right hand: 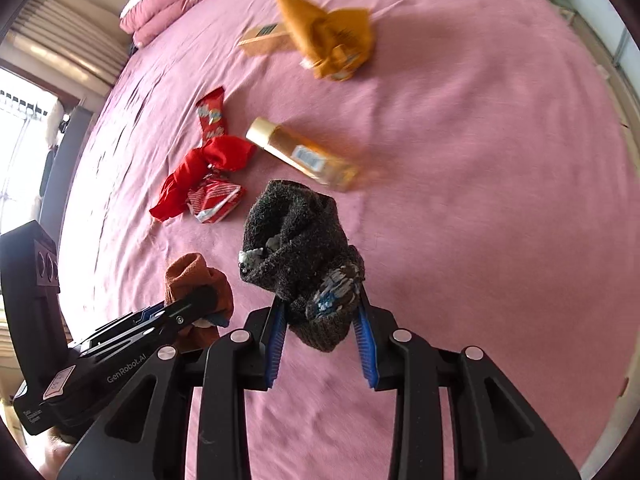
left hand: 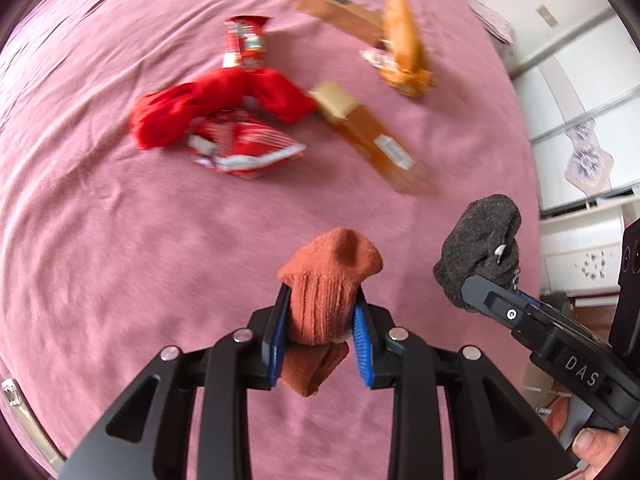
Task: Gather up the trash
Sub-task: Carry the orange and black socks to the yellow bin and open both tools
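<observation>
My left gripper [left hand: 322, 316] is shut on a rust-orange sock [left hand: 330, 276] and holds it above the pink bedsheet [left hand: 120, 240]. My right gripper [right hand: 322, 316] is shut on a dark grey sock [right hand: 296, 240]; it also shows in the left wrist view [left hand: 476, 248] at the right. The orange sock shows in the right wrist view [right hand: 200, 280] at the lower left. On the sheet lie a red sock [left hand: 208, 108], a red-and-white snack wrapper [left hand: 244, 144], a red candy wrapper [left hand: 245, 42], an amber bottle [left hand: 368, 132], an orange wrapper [left hand: 404, 44] and a brown box [left hand: 340, 12].
A folded pink quilt and pillow [right hand: 168, 4] lie at the head of the bed. White cabinets [left hand: 580, 92] stand past the bed's right edge. A window and radiator [right hand: 24, 120] are at the left in the right wrist view.
</observation>
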Tool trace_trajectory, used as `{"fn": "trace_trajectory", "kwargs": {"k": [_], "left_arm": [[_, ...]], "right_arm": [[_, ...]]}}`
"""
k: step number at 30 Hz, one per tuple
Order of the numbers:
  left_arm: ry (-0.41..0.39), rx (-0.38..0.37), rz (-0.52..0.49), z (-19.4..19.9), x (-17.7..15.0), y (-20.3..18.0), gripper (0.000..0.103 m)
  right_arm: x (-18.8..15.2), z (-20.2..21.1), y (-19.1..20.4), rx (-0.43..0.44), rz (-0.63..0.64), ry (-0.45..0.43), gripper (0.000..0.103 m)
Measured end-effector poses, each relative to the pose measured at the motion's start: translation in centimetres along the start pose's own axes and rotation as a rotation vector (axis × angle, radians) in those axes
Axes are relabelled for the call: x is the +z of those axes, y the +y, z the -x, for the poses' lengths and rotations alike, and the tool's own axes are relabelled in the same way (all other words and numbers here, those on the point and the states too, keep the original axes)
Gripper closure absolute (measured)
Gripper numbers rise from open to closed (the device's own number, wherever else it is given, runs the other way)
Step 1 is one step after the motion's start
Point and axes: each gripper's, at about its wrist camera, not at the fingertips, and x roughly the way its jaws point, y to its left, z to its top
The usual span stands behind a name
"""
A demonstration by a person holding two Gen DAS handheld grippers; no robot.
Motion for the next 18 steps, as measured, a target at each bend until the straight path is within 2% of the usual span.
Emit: {"fn": "trace_trajectory", "kwargs": {"k": [4,10,18], "left_arm": [[0.005,-0.032,-0.068,0.8,-1.6,-3.9,0.075],[0.014,-0.072,-0.18,1.3,-4.1,-10.5,0.075],[0.051,-0.117,-0.33,0.4,-7.3,-19.9,0.075]], "right_arm": [[-1.4,3.1,-2.5,-0.014,-0.038,-0.039,0.072],[-4.8,8.1,-8.3,-0.042,-0.141,-0.097,0.072],[-9.3,12.8,-15.2,-0.076,-0.27,-0.162,0.072]]}}
